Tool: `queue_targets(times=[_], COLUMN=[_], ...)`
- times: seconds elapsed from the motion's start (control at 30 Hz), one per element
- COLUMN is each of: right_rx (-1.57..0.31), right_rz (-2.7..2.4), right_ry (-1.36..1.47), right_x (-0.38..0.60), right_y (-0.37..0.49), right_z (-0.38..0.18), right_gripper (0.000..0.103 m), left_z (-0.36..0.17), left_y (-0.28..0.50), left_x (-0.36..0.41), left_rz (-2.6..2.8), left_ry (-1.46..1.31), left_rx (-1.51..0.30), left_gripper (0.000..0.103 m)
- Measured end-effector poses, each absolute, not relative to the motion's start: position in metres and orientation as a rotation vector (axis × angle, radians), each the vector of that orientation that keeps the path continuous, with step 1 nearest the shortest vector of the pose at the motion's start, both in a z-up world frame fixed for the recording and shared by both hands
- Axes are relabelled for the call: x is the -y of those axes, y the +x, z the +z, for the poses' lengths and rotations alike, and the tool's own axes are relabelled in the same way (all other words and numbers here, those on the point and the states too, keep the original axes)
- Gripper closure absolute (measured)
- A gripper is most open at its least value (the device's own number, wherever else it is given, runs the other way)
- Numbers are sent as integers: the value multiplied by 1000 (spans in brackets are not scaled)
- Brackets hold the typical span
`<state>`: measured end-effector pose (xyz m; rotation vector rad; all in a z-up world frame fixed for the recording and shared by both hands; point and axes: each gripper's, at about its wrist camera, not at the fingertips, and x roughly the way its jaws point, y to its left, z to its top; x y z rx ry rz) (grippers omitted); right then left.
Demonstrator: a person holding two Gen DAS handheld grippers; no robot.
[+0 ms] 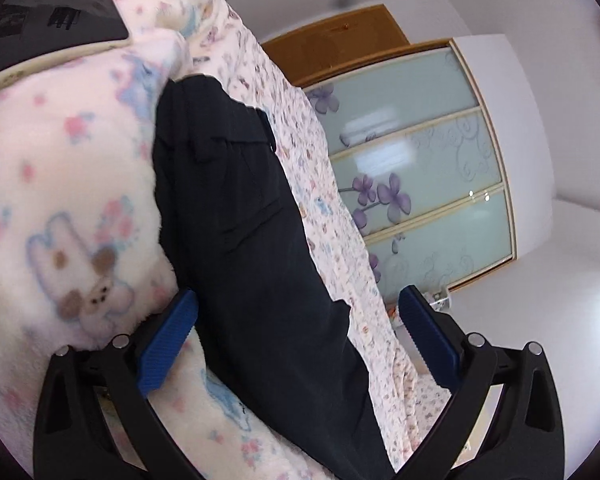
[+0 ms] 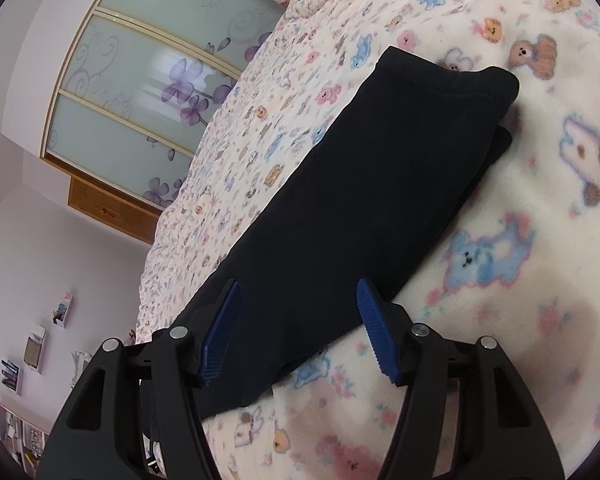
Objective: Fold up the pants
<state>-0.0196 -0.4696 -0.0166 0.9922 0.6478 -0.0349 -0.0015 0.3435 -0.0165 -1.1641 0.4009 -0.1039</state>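
Black pants point(image 1: 236, 216) lie folded lengthwise in a long strip on a fleece blanket with animal prints point(image 1: 60, 184). In the left wrist view the waistband end lies far from me and the strip runs down between my fingers. My left gripper point(image 1: 296, 316) is open above the pants, with blue pads point(image 1: 168, 344) on either side. In the right wrist view the pants point(image 2: 364, 184) stretch away to the cuff ends at the upper right. My right gripper point(image 2: 300, 320) is open and straddles the near part of the strip, holding nothing.
The blanket point(image 2: 520, 280) covers a bed with a patterned sheet point(image 2: 260, 120). A dark tablet-like device point(image 1: 52, 16) lies on the bed at upper left. A wardrobe with frosted floral doors point(image 1: 420, 168) stands beyond the bed. Wall shelves point(image 2: 32, 352) are at the lower left.
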Motion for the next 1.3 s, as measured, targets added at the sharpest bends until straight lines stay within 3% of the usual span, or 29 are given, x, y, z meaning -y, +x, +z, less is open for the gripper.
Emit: queue_targets(times=[0.3,0.37,0.4,0.43,0.47,0.5,0.57,0.73,0.9,0.93,0.97,1.0,1.03,1.13,1.23,1.3], right_rx=[-646,-648,-649,-650,-650,-649,-649,-646,-637,-630,-609,-585,-556,-519,-501,-488], right_rz=[-44,-46,-47,-47,-47,-47,-45,-41,-47,-54,-71,-82,-104,-155,-220,-252], right_ry=[987,983,981,981,982,983,983,985,995,1001,1017,1034,1058,1093,1116,1119], right_x=[468,467,466,466,466,466,466,465,470,474,480,485,493,506,517,523], right_y=[-22,-22,-22,-23,-23,-24,-24,-26,-32,-34,-39,-43,-49,-57,-60,-58], right_z=[-21,-20,-20,-20,-19,-19,-19,-20,-18,-18,-17,-16,-15,-13,-12,-12], right_gripper=[40,40,40,40,40,40,40,40,38,29,26,26,26,26,30,32], left_z=[-20,-24,-25,-27,-28,-34,-43,-33,-36,-41,-42,-39,-37,-23,-4,11], left_y=[9,10,9,10,11,15,17,5,2,4,3,1,-1,-13,-32,-43], left_x=[-348,-352,-353,-354,-354,-356,-359,-356,-357,-356,-356,-354,-354,-348,-336,-326], left_rz=[-155,-134,-104,-73,-64,-43,-12,72,149,152,150,145,127,122,218,260], left_ry=[-1227,-1261,-1270,-1272,-1272,-1278,-1297,-1230,-1215,-1221,-1219,-1204,-1202,-1169,-1074,-995], left_rx=[-441,-417,-406,-401,-402,-429,-455,-394,-376,-394,-390,-386,-368,-280,-187,-114], left_gripper=[2,7,22,46,57,76,94,96,94,90,89,81,64,32,13,10])
